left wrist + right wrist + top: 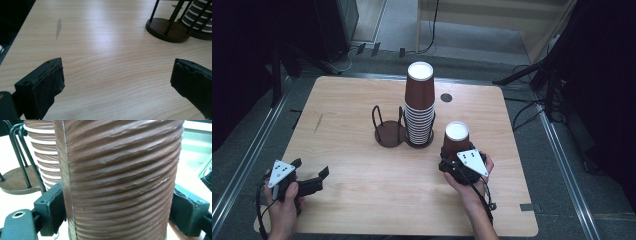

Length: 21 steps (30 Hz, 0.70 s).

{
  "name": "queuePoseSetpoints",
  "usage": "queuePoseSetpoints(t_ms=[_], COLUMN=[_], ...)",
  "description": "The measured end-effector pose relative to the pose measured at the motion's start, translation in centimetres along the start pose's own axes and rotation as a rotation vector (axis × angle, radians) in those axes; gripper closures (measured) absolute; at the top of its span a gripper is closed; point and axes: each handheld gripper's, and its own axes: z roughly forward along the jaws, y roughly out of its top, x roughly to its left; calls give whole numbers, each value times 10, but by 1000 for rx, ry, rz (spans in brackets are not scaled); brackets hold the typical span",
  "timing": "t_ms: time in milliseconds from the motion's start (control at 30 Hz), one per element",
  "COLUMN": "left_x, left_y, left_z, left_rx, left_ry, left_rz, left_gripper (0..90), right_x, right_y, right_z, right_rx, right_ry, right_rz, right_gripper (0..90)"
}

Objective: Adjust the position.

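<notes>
Right jaws: they press on both sides of a brown paper cup. One black pad sits on its left side and one on its right.
Right gripper: it is on the right part of the table, with a grey three-cornered plate on top. A hand holds it from behind.
Brown paper cup: it is upside down, with its white bottom facing up. It has wavy ridges all round and one straight seam down the side. It is just in front of the tall stack and a bit to the right of it. I cannot tell if its rim touches the table.
Left jaws: they are wide apart, with bare wood between them. They hold nothing.
Left gripper: it is low over the near left corner of the table, well apart from the cups. A hand holds it.
Cup stack: many brown cups with white rims, all upside down. They sit one over the other in the right ring of the holder.
Cup holder: two round dark bases with thin black wire loops standing up. The left base is empty. It is near the middle of the table.
Table: light wood with round corners. There is a small dark round spot near the far edge and a grey smudge on the left side.
</notes>
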Motion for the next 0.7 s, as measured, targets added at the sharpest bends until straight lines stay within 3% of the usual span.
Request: queuePoseSetpoints(t_ms=[167,233,267,300,367,400,433,533,567,700], left_x=[-13,-25,-25,-33,-37,-45,-45,-64,-64,-85], left_y=[11,18,18,21,23,27,27,34,34,43], left_z=[6,10,10,13,15,19,19,27,27,34], left_rx=[-5,1,1,-4,-5,-8,-8,-8,-8,-15], left_ry=[-23,-36,-36,-61,-76,-108,-108,-145,-145,-201], left_rz=[19,59,59,66,56,47,47,80,80,86], left_gripper=[0,0,0,0,0,0,0,0,0,0], right_x=[3,2,2,2,3,5,5,7,7,6], right_y=[1,1,1,0,-1,-4,-5,-8,-8,-9], right_z=[0,-1,-1,0,0,0,0,0,0,-1], right_rx=[-5,-6,-6,3,7,7,9,18,18,22], right_ry=[-4,-3,-3,-5,-6,-8,-9,-6,-6,-7], right_rz=[-3,8,8,15,18,3,0,-14,-14,-24], right_gripper=[123,123,123,124,123,124,123,124,124,123])
